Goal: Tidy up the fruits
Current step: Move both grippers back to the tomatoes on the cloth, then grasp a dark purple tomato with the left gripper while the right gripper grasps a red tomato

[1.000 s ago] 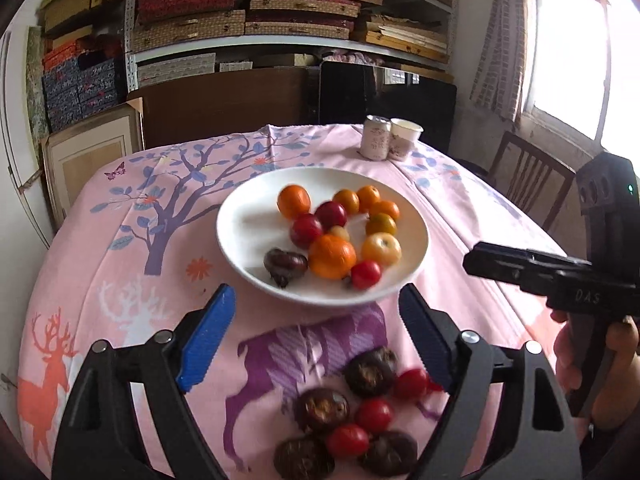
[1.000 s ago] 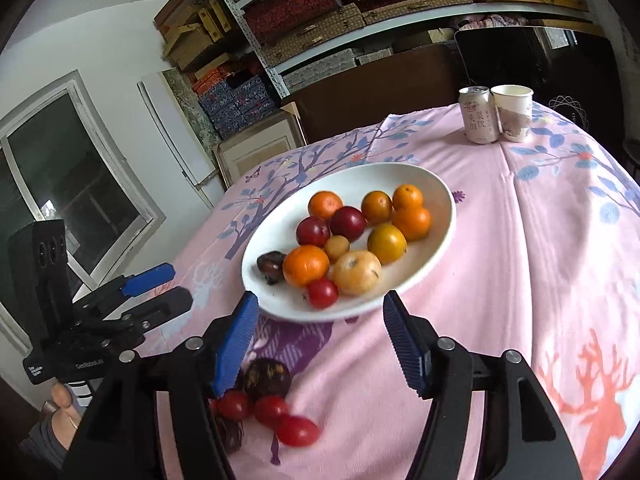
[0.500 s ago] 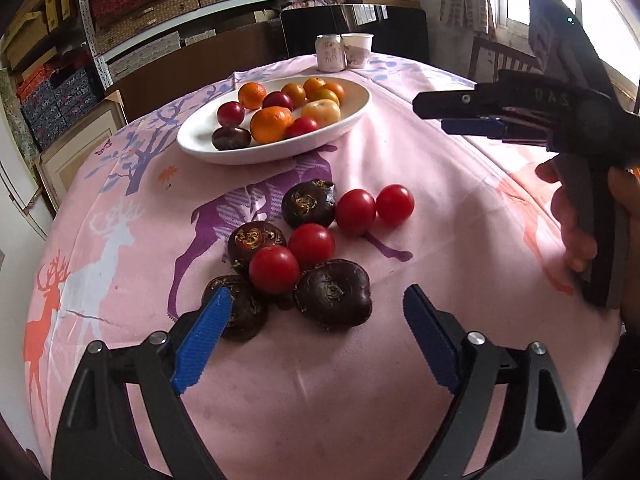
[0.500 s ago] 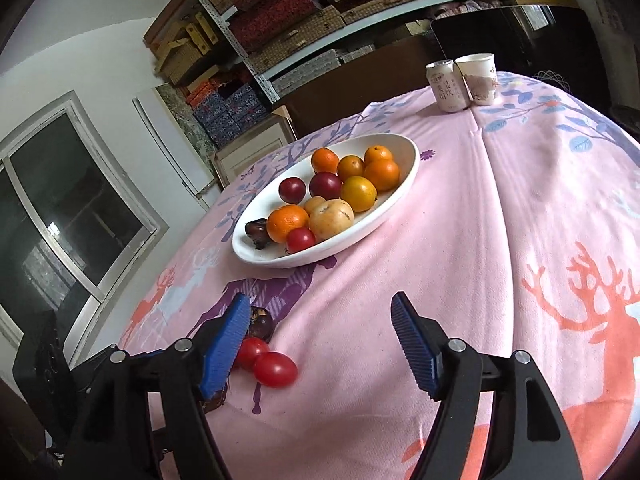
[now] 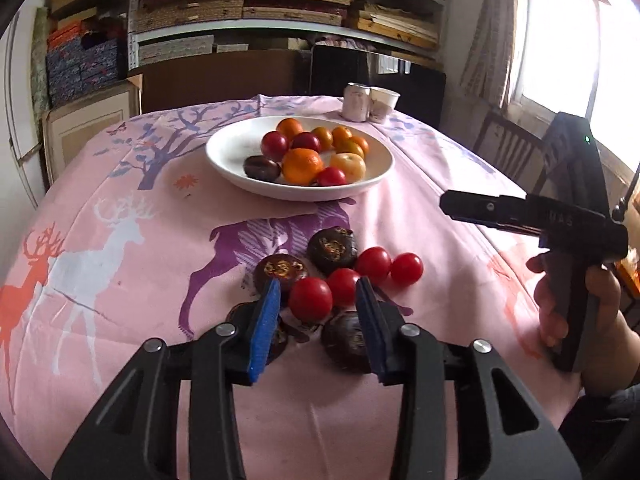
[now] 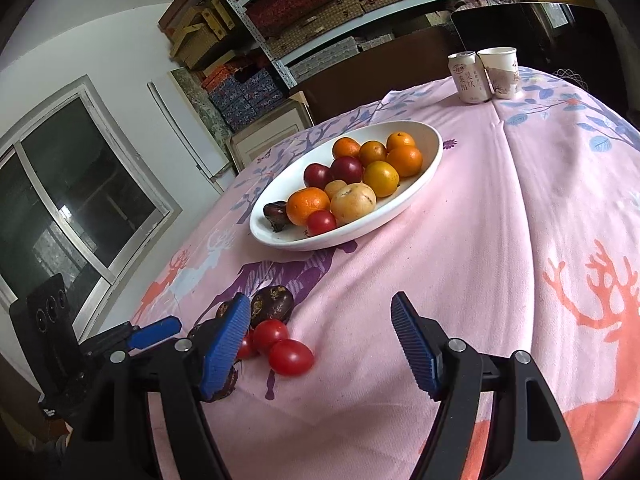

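Observation:
A white plate holds oranges, plums, one dark chestnut-like fruit and a cherry tomato; it also shows in the right wrist view. On the pink tablecloth in front lie several dark round fruits and red cherry tomatoes. My left gripper has its blue pads close around one cherry tomato, narrowed but with the pads still apart from it. My right gripper is open and empty, to the right of the loose fruit; it shows from the side in the left wrist view.
A drink can and a paper cup stand at the table's far edge. Shelves with stacked boxes fill the back wall. A wooden chair stands at the right of the table, near a window.
My left gripper has moved down to the loose fruit and narrowed its jaws around a cherry tomato. My right gripper has shifted slightly and stays open.

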Demonstrator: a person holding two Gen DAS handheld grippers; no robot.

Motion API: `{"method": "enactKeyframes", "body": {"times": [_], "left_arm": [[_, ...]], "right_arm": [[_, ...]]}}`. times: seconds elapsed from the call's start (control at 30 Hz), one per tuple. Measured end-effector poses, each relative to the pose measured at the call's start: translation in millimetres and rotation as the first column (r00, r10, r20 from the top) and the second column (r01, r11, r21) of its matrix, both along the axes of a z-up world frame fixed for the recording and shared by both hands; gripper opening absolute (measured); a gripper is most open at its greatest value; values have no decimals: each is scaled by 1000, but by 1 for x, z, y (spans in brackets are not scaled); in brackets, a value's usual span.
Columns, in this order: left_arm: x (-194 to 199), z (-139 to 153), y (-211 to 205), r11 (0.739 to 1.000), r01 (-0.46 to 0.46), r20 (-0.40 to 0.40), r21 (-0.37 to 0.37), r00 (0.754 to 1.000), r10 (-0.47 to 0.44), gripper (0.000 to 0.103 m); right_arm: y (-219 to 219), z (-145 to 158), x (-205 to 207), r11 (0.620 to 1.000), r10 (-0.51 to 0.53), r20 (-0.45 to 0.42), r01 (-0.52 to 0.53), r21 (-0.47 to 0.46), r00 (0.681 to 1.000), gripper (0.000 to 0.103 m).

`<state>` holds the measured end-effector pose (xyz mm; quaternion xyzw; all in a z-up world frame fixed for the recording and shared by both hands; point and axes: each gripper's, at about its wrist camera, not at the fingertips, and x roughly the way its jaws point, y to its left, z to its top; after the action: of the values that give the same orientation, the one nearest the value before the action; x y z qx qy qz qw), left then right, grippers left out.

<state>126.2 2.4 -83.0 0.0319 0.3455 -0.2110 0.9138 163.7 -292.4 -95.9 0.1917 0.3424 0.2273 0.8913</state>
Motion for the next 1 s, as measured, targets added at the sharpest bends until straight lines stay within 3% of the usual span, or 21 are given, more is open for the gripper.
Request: {"method": "enactKeyframes", "body": {"times": [0.07,0.17,0.2,0.23,0.3,0.4,0.5,0.63,0.9,1.0], "left_arm": [[3,-2,-2,1000,-2,-23,8,1000,2,38],[1,-15,-21,992,84,-98,92,992,-75,39],[-4,-17,-29,985,102,-85,140,992,-90,45],[-9,-17,-34,979,109,-65,172,993,-99,57],[-12,-20,-43,967,110,-46,231,994,-101,65],[-4,-31,-49,958,110,-105,266,991,-85,64],[0,-36,-52,953,115,-128,279,988,-81,46],[-5,-37,-57,942,101,-86,321,993,-77,44],[-4,-31,-47,959,77,-89,272,995,-55,44],[-5,-23,-35,978,45,-68,203,997,-32,44]], "right_arm": [[3,-1,0,1000,21,-10,-21,-8,1000,72],[7,-1,0,999,31,-23,-31,-29,999,72],[5,-2,1,999,28,-26,-28,-24,999,72],[3,-3,1,1000,21,-31,-22,-13,999,72],[-1,-6,2,1000,9,-44,-9,3,999,72],[0,-6,2,1000,11,-48,-11,-2,999,72],[1,-6,2,1000,12,-42,-12,-3,999,72],[-2,-7,3,1000,6,-55,-6,12,998,72],[4,-5,-1,999,27,-55,-28,-16,998,72],[18,-3,-9,992,70,-66,-76,-97,995,72]]}}
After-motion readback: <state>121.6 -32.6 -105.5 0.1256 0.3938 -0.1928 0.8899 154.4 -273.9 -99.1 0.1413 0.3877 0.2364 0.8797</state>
